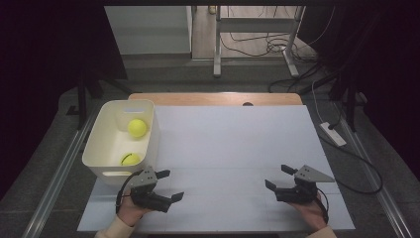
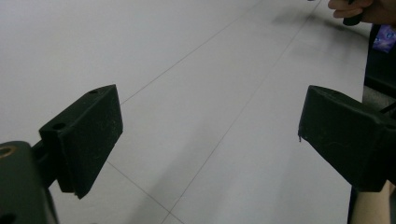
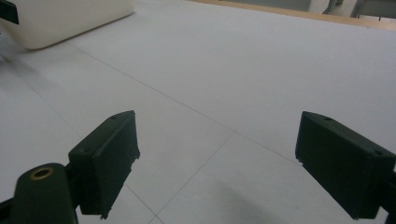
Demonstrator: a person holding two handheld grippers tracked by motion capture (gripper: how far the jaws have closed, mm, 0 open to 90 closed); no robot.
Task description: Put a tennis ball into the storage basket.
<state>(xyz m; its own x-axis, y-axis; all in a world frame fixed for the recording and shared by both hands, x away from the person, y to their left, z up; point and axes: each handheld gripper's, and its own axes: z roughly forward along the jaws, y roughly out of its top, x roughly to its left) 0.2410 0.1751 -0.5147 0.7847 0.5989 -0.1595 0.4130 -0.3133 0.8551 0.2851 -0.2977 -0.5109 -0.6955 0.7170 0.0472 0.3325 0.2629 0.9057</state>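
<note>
Two yellow-green tennis balls lie in a white bin (image 1: 151, 133) at the table's left: one ball (image 1: 137, 127) toward the back, the other ball (image 1: 131, 159) at the near wall. My left gripper (image 1: 170, 185) rests low on the white table (image 1: 233, 144) just in front of the bin, jaws open and empty, pointing right. In the left gripper view its jaws (image 2: 208, 135) stand wide over bare table. My right gripper (image 1: 277, 177) sits at the front right, open and empty, pointing left. In the right gripper view its jaws (image 3: 217, 163) also frame bare table, with the bin (image 3: 70, 18) far off.
A wooden strip (image 1: 223, 98) runs along the table's far edge. Beyond it are a stand's metal legs (image 1: 218, 54) and cables on the floor. A white power strip (image 1: 333, 133) lies off the table's right side. The other hand (image 2: 355, 9) shows far off in the left gripper view.
</note>
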